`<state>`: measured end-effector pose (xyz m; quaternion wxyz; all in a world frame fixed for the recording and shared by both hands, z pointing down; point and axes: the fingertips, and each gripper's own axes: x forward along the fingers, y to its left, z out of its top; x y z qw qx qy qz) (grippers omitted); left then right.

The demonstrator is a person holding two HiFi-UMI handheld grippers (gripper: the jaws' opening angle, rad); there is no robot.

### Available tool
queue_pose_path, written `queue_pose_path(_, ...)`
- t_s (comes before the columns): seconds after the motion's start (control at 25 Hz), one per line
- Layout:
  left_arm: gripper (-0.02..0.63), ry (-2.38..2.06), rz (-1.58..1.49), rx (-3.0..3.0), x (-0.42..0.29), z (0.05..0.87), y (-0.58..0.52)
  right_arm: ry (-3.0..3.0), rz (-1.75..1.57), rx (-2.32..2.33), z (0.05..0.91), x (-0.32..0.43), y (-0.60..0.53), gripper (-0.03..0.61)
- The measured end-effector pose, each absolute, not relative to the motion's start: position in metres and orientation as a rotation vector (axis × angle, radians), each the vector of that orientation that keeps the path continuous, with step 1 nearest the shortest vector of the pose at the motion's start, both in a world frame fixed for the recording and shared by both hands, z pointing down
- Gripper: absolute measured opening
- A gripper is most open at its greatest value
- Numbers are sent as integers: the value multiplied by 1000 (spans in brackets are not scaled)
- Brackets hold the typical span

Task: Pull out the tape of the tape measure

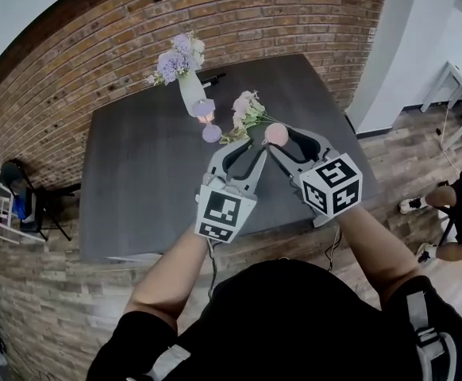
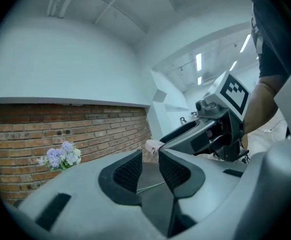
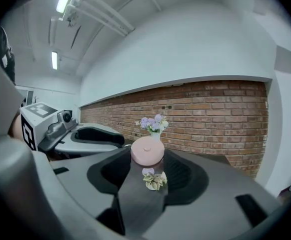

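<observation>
R gripper [image 3: 147,157]: jaws clamped on the pink round tape measure [image 3: 147,149], held up over the bench [image 1: 136,181] near the loose flowers [image 1: 247,111]. L gripper [image 2: 149,164]: jaws w/ a narrow gap, gripping nothing, tips just beside the tape measure. Thin pale line [image 2: 150,186] low in that gap, can't tell what it is.

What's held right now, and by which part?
The right claw pinches the pink tape measure across its round case. The left claw is open, holding nothing.
</observation>
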<state>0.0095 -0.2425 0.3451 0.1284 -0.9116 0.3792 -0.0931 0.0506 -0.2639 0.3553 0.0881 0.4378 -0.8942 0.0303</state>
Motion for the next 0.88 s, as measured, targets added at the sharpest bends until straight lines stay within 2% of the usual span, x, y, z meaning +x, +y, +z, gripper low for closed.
queue_pose_path(0.6,93,1157,-334,-2482,6,341,-250,-2685,64,1250,346,42,-260,204)
queue_pose_path(0.8,22,1111,-364,-2442,14,346,-244,-2685,67,1249,348,43,-257,204)
queue_pose_path(0.88,14,1109,-369,-2442,17,347,-243,-2682,67,1250,348,45,-257,204)
